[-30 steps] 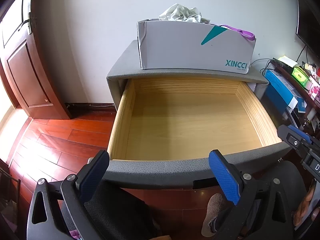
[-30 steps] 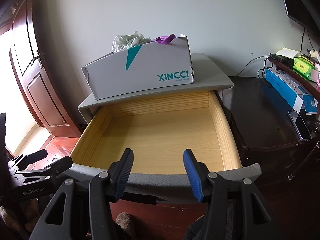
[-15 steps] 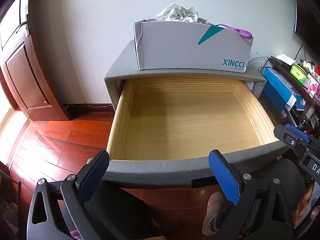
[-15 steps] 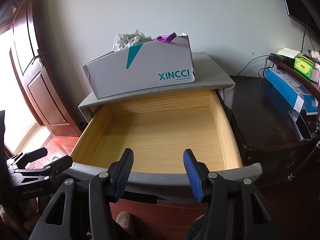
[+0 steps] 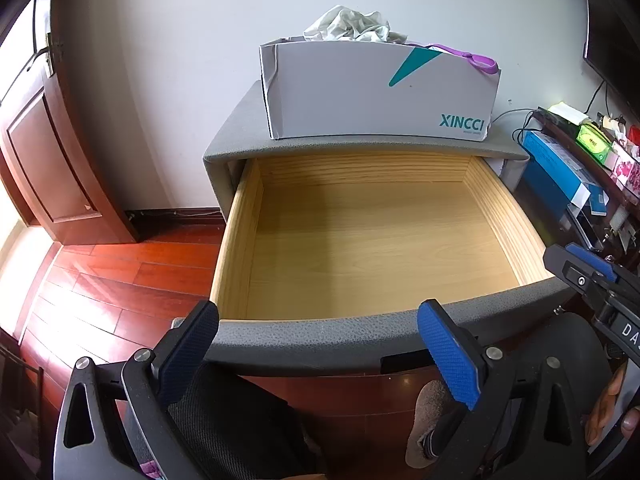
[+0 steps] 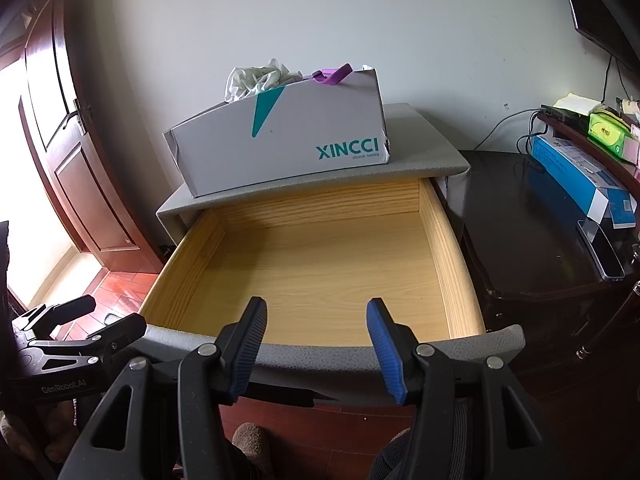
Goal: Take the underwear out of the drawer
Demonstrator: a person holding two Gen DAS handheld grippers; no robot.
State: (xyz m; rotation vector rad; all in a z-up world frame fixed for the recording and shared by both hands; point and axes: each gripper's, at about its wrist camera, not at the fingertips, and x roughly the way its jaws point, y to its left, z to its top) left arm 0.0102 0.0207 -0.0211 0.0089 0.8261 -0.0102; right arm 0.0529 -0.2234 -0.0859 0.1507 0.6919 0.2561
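Pale wood lines the drawer [image 5: 372,248] [image 6: 316,268], which stands pulled out toward the viewer from a grey nightstand [image 5: 240,132] [image 6: 424,136]; its long axis runs from the near grey front to the far back wall, and only bare boards show inside. On the nightstand top sits a white shoebox [image 5: 376,92] [image 6: 288,136] marked XINCCI, lying crosswise with its long side facing the drawer. Crumpled pale underwear [image 5: 348,26] [image 6: 256,80] bulges out of the box's open top toward its left end, and a purple band [image 5: 468,58] [image 6: 332,74] pokes over the rim further right. How much fabric lies inside the box is hidden by its wall, and the garments' shape cannot be made out.

Near the drawer front, the left gripper [image 5: 320,352] hangs with its jaws spread wide and holding nothing. The right gripper [image 6: 316,344] sits over the front edge, jaws parted more narrowly, also empty. Each gripper appears only partly at the edge of the other's view. To the right, a dark table [image 6: 528,216] carries a blue box [image 5: 560,172] [image 6: 580,180], cut off by the frame.
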